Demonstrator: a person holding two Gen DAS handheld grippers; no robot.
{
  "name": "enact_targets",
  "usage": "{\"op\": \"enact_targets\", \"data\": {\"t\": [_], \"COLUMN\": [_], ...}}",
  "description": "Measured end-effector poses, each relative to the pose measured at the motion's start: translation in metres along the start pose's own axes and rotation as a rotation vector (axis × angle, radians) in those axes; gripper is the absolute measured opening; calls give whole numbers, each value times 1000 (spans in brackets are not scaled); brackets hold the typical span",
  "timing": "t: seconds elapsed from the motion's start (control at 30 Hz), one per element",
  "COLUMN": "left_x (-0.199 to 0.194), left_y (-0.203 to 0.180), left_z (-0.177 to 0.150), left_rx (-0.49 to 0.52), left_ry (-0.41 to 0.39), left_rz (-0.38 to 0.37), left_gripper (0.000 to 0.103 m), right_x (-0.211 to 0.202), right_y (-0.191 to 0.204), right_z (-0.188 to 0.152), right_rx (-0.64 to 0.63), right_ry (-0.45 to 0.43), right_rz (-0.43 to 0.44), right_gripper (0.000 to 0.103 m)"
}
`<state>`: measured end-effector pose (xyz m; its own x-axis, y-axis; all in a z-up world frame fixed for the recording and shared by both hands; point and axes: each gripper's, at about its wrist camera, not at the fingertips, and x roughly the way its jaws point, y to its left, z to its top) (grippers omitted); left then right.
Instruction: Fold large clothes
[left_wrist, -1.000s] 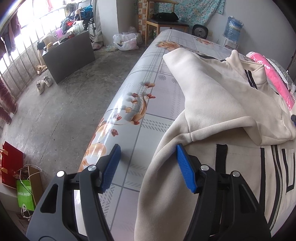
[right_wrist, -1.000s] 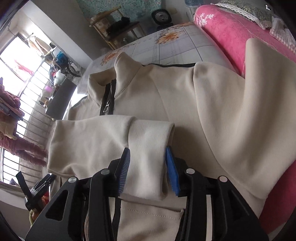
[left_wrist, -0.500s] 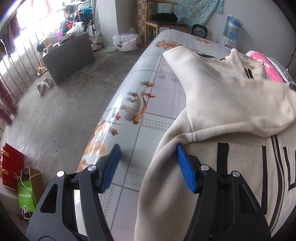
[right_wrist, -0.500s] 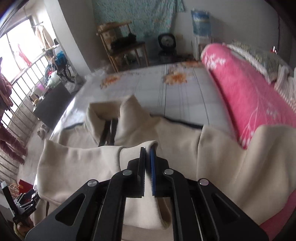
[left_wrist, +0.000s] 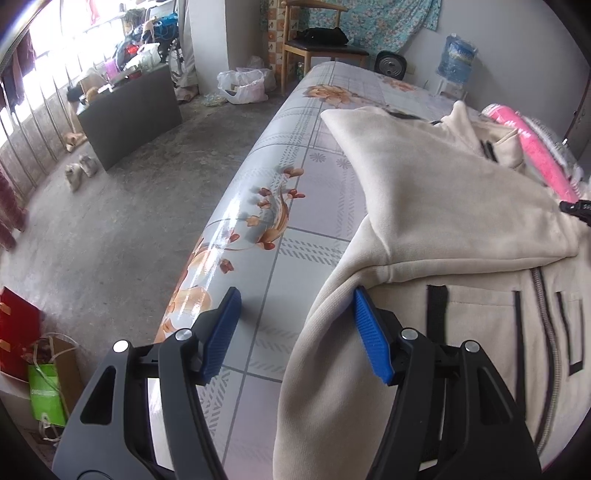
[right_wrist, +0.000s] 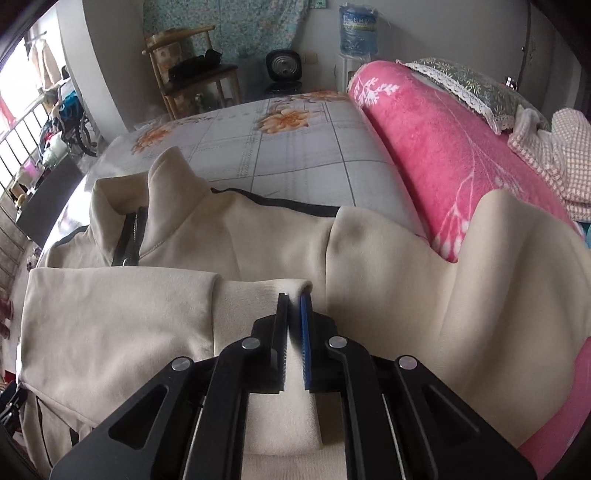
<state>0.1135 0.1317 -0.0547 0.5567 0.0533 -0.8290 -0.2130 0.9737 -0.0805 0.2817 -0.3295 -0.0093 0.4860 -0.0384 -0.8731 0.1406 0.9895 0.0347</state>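
While the cream zip jacket lies along the mattress's long edge, our right gripper pinches its folded sleeve cuff. Our left gripper, wide and empty, straddles the jacket's side edge. We judge the cuff should be laid flat across the chest before release.

pink blanket, wooden chair, water jug.

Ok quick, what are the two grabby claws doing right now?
Left gripper: open, holding nothing, beside the beige jacket.
Right gripper: shut on the jacket's sleeve cuff.
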Motion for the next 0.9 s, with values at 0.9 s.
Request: {"op": "enact_targets", "data": {"t": [0.9], "left_x": [22], "left_y": [-84], "left_z": [123], "left_rx": [149], "left_ry": [-16], "left_rz": [-315], "left_gripper": [59], "right_x": [22], "right_y": [77], "right_z": [-14], "right_rx": [-147], "right_ry": [88], "right_rz": [224], "right_gripper": [36]}}
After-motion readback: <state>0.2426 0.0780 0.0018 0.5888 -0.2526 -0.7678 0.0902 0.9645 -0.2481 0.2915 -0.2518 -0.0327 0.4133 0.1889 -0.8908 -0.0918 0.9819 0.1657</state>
